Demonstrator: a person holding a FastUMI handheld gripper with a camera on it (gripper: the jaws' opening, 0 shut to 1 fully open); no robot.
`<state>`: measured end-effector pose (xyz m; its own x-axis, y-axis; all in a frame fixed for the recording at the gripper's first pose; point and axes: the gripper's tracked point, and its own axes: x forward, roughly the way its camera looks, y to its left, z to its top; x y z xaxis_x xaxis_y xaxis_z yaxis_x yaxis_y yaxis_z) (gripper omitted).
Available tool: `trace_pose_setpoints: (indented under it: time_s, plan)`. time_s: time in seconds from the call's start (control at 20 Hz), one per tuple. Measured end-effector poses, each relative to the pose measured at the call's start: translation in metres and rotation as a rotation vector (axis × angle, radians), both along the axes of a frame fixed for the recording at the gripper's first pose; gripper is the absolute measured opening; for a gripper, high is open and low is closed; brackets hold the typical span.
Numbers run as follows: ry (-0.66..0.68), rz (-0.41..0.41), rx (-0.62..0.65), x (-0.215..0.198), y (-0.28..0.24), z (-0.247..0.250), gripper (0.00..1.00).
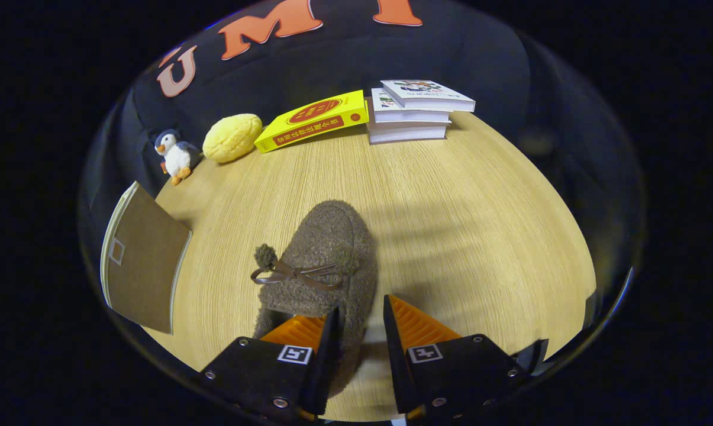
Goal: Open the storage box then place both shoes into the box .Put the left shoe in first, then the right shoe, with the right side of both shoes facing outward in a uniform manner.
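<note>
step: picking up shoe | shoe (323, 260): on table (480, 225), toe pointing away, heel wall between the fingers | gripper (359, 313): jaws part-open, nothing clamped yet | tip: lower straight, close on the heel wall, lift level

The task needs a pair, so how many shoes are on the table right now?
1. A fuzzy brown shoe with a bow lies on the wooden table; the open gripper straddles its side wall near the heel. A second shoe may lie outside this view.
</note>
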<state>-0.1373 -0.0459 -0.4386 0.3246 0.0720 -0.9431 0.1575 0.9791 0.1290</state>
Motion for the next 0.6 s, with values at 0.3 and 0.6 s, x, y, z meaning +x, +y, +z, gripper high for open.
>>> trace_pose_setpoints:
  time_s: [0.3,0.6]
  plan:
    - [0.079,-0.057,0.033,-0.002,0.004,-0.013,0.26]
    - [0.076,-0.098,0.045,0.001,0.016,0.014,0.05]
